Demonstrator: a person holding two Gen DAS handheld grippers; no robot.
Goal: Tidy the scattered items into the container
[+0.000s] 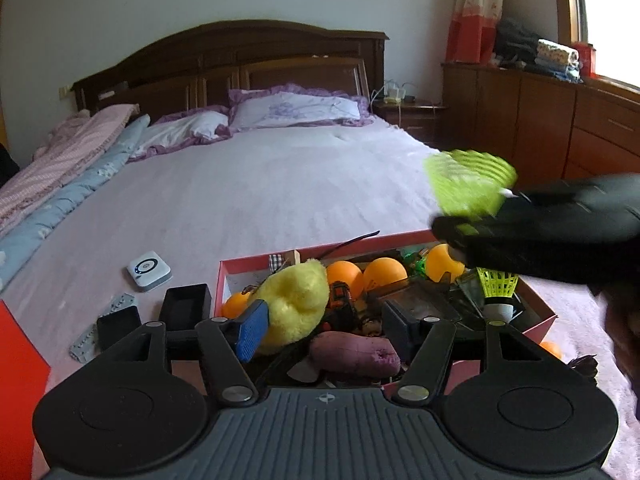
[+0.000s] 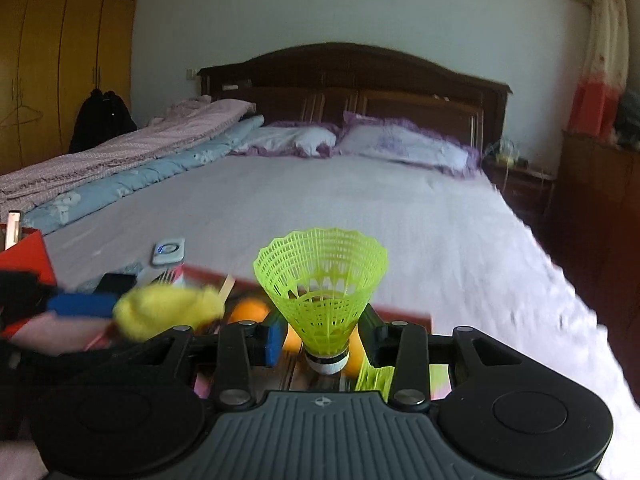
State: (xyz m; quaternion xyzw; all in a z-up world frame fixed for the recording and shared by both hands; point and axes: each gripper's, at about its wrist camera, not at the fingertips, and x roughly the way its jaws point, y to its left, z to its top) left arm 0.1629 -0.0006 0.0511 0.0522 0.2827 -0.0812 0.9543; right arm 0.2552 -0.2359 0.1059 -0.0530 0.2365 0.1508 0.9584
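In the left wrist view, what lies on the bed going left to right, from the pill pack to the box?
Blister pack → small black tray → white square device → larger black tray → pink box, with the yellow plush inside.

the left gripper is matt black plastic with ribbed housing, dull metal rivets and a rough blue pad. the plush duck is fuzzy yellow cloth. the ping-pong balls are smooth orange plastic with a slight sheen. the sweet potato has dull, rough purple skin. the shuttlecock is glossy neon-green plastic mesh. the box looks like red card. the bedsheet is soft matt cloth; the headboard is dark polished wood.
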